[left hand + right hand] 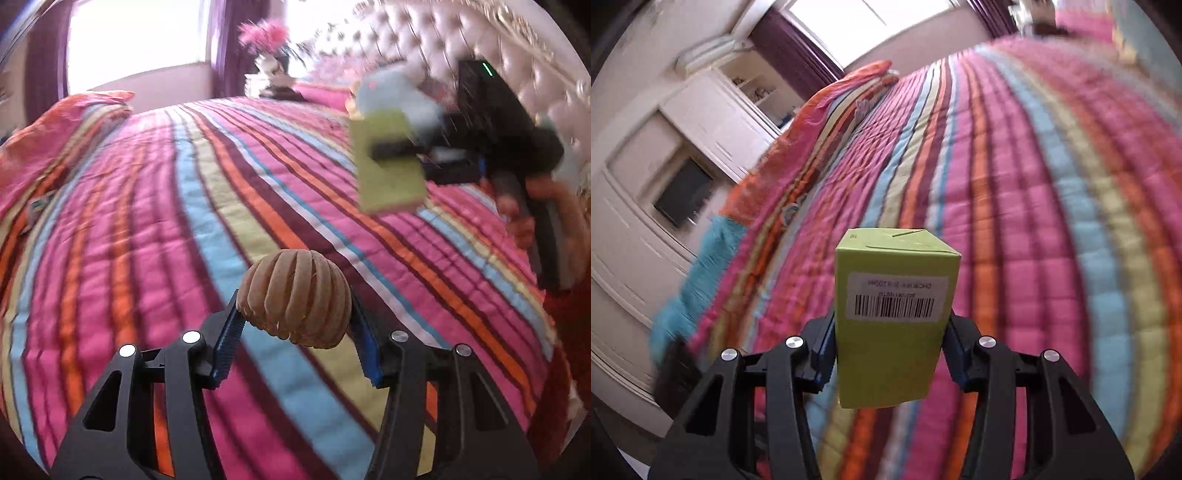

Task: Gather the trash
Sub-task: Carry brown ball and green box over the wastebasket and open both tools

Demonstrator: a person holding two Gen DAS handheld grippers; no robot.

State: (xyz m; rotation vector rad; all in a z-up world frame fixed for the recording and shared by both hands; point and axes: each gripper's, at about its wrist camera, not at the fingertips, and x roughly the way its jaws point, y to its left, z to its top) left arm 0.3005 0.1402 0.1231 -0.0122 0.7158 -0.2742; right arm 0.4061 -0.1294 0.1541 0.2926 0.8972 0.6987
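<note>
My left gripper [295, 317] is shut on a tan ribbed paper ball [293, 297] and holds it above the striped bedspread [147, 221]. My right gripper [890, 354] is shut on a lime green carton [895, 317] with a barcode label, held above the bedspread [1034, 184]. The right gripper also shows in the left wrist view [391, 155], at the right, gripping the same green carton [388, 177] in the air over the bed.
A striped pillow [66, 125] lies at the bed's far left. A tufted white headboard [461, 44] stands at the right. A vase of pink flowers [264, 37] sits beyond the bed. White cabinets [683, 147] and a window [868, 26] lie past the bed.
</note>
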